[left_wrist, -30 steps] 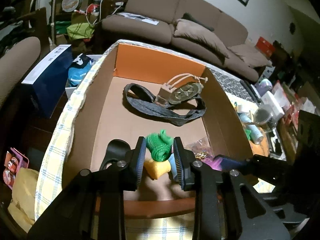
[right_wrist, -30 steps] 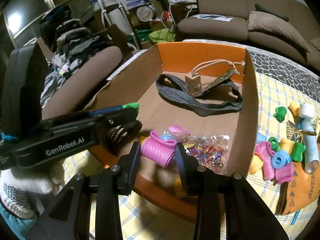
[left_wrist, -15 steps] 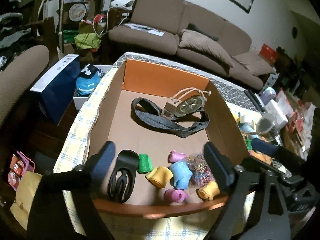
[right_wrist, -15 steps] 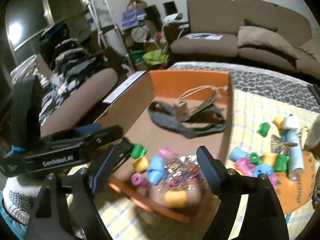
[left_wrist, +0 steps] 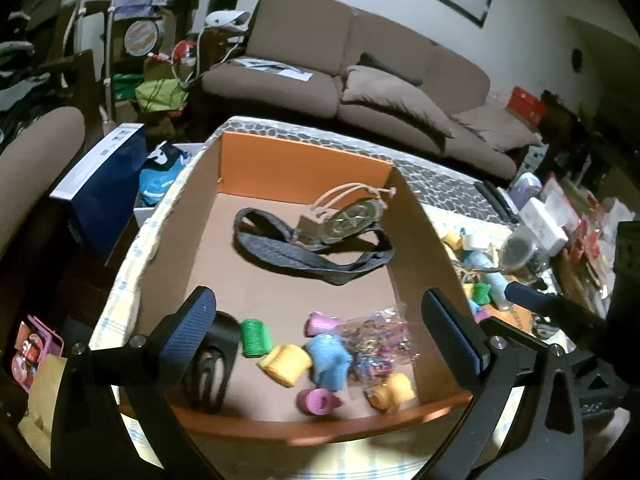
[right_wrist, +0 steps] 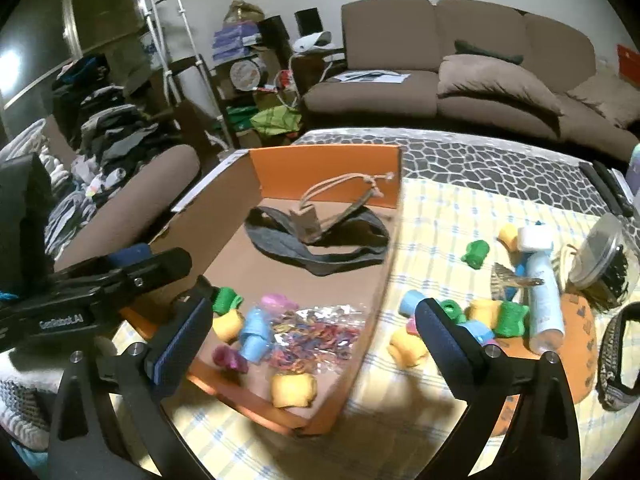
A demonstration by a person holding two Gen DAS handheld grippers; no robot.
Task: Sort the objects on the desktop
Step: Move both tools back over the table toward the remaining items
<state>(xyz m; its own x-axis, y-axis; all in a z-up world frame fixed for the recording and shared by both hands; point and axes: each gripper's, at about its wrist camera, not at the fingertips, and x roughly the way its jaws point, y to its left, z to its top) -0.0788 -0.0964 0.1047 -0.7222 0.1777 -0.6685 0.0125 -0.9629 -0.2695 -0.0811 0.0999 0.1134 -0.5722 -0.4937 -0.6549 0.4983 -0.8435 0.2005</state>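
Note:
An orange cardboard box [left_wrist: 304, 164] [right_wrist: 324, 160] stands on the checked tablecloth. In its near end lie a green roller [left_wrist: 254, 337], a yellow roller [left_wrist: 285, 364], a blue roller [left_wrist: 329, 362], pink rollers [left_wrist: 319, 401] and a bag of rubber bands [left_wrist: 374, 346] [right_wrist: 312, 330]. A black hair clip [left_wrist: 210, 364] lies at the near left. A grey strap [left_wrist: 308, 254] and a round medal lie further back. My left gripper [left_wrist: 320, 340] is open and empty above the box's near end. My right gripper [right_wrist: 316, 336] is open and empty over the box's right wall.
Several loose rollers [right_wrist: 476, 320], a white spray bottle [right_wrist: 544, 300], a plastic jar [right_wrist: 600, 256] and a patterned band [right_wrist: 618, 360] lie on the tablecloth [right_wrist: 440, 216] right of the box. A brown sofa [left_wrist: 360, 72] stands behind. A blue box [left_wrist: 104, 184] stands left of the table.
Both grippers opened. The left let go of the green roller and the right let go of the pink roller; both rollers now lie in the box. Both grippers drew back and up.

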